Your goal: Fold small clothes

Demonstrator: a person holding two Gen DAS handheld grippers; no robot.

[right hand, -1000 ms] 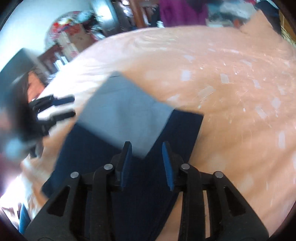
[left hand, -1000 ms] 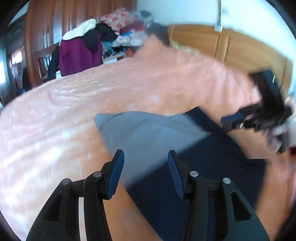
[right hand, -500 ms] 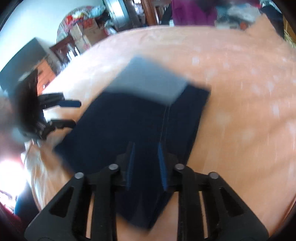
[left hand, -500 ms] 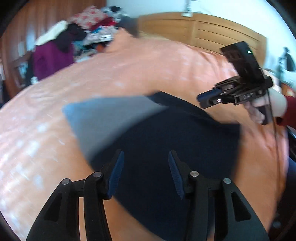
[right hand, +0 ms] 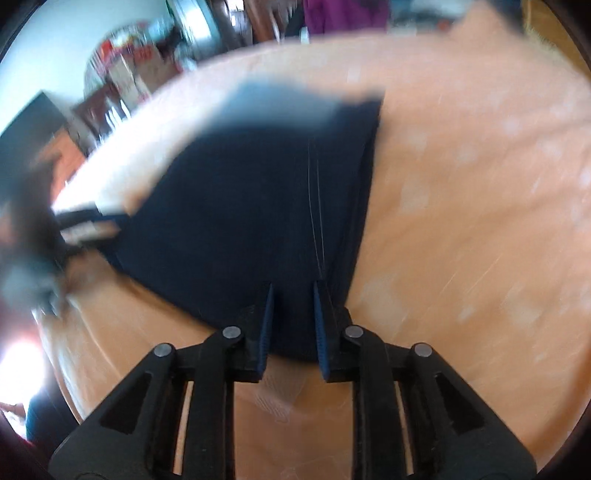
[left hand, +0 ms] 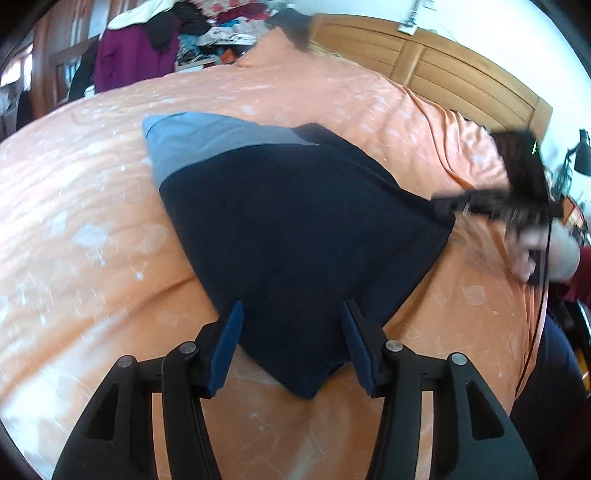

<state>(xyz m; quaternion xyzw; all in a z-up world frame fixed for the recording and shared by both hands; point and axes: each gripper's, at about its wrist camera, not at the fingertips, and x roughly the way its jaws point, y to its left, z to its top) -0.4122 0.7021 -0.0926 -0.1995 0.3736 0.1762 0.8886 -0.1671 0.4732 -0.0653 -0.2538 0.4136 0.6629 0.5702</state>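
Observation:
A dark navy garment (left hand: 295, 229) with a grey-blue far end (left hand: 207, 140) lies flat on the orange bedspread (left hand: 92, 221). My left gripper (left hand: 291, 317) is open, its blue-padded fingers on either side of the garment's near corner. My right gripper (left hand: 439, 206) shows blurred at the garment's right corner. In the right wrist view, my right gripper (right hand: 293, 306) has its fingers close together but still apart, with a corner of the navy garment (right hand: 251, 192) between them. My left gripper (right hand: 110, 225) is a blur at the left corner.
A wooden headboard (left hand: 461, 70) stands behind the bed. A pile of clothes (left hand: 221, 29) and a hanging purple garment (left hand: 133, 55) sit at the far left. A person's hand (left hand: 535, 251) holds the right gripper. Orange bedspread (right hand: 461, 221) stretches right of the garment.
Both grippers have come down and back to the garment's near corners. The grey end now lies farther off. The right gripper's fingers have narrowed; the left stays wide.

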